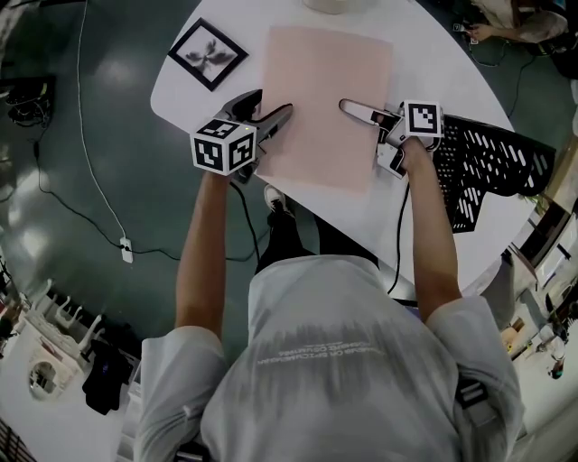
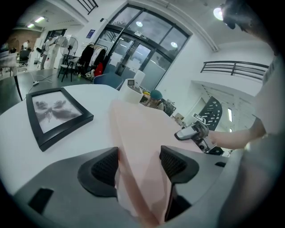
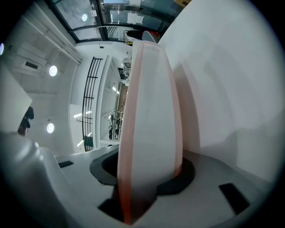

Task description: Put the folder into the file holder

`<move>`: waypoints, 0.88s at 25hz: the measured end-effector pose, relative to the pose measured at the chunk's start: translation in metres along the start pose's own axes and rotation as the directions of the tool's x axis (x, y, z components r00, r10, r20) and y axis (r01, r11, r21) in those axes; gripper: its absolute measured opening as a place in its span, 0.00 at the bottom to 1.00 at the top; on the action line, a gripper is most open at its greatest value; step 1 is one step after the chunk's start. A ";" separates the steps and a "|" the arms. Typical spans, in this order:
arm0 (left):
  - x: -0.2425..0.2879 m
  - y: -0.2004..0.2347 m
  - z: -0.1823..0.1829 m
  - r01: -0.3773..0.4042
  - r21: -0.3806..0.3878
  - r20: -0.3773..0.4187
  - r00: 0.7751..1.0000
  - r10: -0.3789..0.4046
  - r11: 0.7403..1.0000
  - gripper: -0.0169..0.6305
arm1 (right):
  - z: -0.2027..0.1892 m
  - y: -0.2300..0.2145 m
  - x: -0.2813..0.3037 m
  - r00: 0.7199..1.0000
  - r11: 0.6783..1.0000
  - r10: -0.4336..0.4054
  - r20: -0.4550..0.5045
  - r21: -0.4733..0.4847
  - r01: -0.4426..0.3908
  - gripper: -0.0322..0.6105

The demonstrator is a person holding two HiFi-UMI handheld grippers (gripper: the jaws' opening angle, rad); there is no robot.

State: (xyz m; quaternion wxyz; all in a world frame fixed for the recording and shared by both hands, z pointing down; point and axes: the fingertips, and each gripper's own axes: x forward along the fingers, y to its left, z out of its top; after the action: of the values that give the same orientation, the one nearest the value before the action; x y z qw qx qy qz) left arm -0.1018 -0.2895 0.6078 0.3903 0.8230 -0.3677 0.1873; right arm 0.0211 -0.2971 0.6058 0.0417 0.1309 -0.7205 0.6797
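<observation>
A pale pink folder (image 1: 325,99) lies on the round white table (image 1: 424,54). My left gripper (image 1: 269,106) is at its left edge, and the left gripper view shows the folder (image 2: 140,133) bowed up between the pads (image 2: 104,167), touching both. My right gripper (image 1: 350,108) is at the folder's right edge. In the right gripper view the folder's thick edge (image 3: 149,111) fills the gap between the dark pads (image 3: 187,171). The black perforated file holder (image 1: 488,167) lies on its side at the table's right edge, just right of the right gripper.
A black picture frame (image 1: 208,52) lies at the table's far left, close to the left gripper. A white round object (image 1: 330,4) stands at the far edge. The table's near edge runs just below both grippers. A cable (image 1: 90,198) trails over the floor at left.
</observation>
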 end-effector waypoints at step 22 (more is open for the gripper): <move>-0.096 -0.011 0.031 -0.101 0.155 0.200 0.977 0.069 0.983 0.14 | -0.026 0.102 -0.045 0.901 0.942 -0.107 0.419 -0.246 0.227 0.31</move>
State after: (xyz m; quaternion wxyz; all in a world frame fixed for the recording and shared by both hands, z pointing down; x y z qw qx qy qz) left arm -0.1562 -0.2650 0.5261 0.2753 0.8501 -0.4222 0.1527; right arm 0.0367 -0.2611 0.4982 -0.0291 0.3215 -0.7910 0.5197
